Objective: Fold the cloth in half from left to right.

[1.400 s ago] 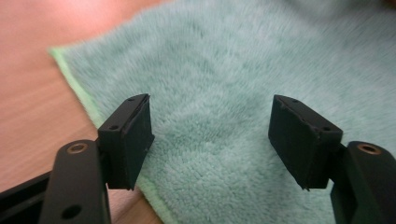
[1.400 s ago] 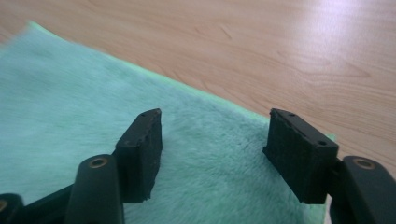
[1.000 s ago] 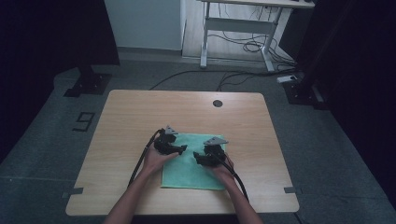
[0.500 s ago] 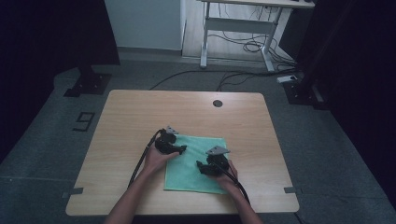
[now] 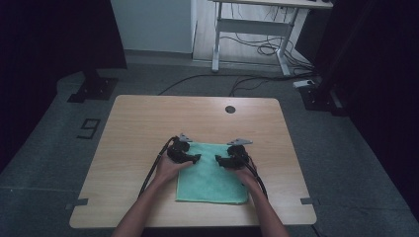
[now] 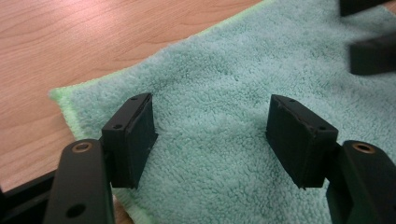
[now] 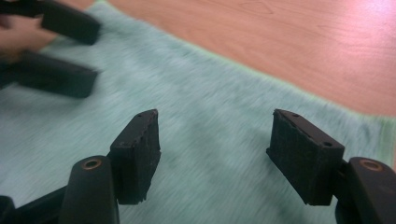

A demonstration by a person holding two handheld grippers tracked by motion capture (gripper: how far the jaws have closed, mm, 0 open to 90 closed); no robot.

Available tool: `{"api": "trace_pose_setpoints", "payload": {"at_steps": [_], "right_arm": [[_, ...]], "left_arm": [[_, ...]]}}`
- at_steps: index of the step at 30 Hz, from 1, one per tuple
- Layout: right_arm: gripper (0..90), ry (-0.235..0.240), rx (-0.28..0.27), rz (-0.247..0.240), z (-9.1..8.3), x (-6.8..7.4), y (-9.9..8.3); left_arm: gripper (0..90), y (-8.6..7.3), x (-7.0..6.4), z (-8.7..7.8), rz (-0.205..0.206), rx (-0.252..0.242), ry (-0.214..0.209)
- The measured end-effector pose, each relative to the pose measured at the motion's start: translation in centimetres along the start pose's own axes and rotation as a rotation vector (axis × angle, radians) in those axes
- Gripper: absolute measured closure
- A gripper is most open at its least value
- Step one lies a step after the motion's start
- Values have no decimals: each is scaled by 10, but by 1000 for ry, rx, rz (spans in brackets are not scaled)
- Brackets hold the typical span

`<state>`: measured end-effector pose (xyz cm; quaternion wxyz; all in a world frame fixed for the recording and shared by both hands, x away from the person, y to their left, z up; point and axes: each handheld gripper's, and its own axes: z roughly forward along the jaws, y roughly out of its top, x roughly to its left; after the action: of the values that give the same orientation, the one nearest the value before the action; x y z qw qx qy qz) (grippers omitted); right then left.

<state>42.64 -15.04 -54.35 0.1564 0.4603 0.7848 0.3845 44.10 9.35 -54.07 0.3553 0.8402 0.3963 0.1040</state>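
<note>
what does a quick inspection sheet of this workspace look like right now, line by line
surface: light wooden table, with a dark round hole near its far edge
job's things: green towel lying flat on the table's near half
clutter: nothing seen
grippers: left gripper and right gripper over the towel's far part, both with jaws apart and nothing between them, facing each other
cables: a black cable trails from each gripper toward the person; loose wires on the floor behind
surroundings: a white desk frame beyond the table, a 9 marked on the floor at left
</note>
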Motion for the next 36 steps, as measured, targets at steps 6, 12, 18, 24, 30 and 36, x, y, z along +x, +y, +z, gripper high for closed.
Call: {"api": "trace_pose_setpoints", "payload": {"at_steps": [6, 12, 18, 24, 30, 36], "right_arm": [[340, -55, 13, 25, 11, -17, 7], [339, -106, 4, 27, 10, -24, 6], [363, -57, -49, 15, -19, 6, 1], [362, 13, -32, -63, -28, 43, -11], [336, 30, 15, -124, -21, 71, -37], [311, 43, 11, -173, -32, 78, -49]], "left_arm": [[325, 0, 0, 0, 0, 0, -4], [325, -1, 1, -1, -4, -2, -8], [325, -2, 0, -1, -1, -6, 2], [324, -1, -1, -1, -10, -4, 6], [325, -1, 0, -1, -11, -1, 2], [326, -2, 0, -2, -13, 3, -4]]}}
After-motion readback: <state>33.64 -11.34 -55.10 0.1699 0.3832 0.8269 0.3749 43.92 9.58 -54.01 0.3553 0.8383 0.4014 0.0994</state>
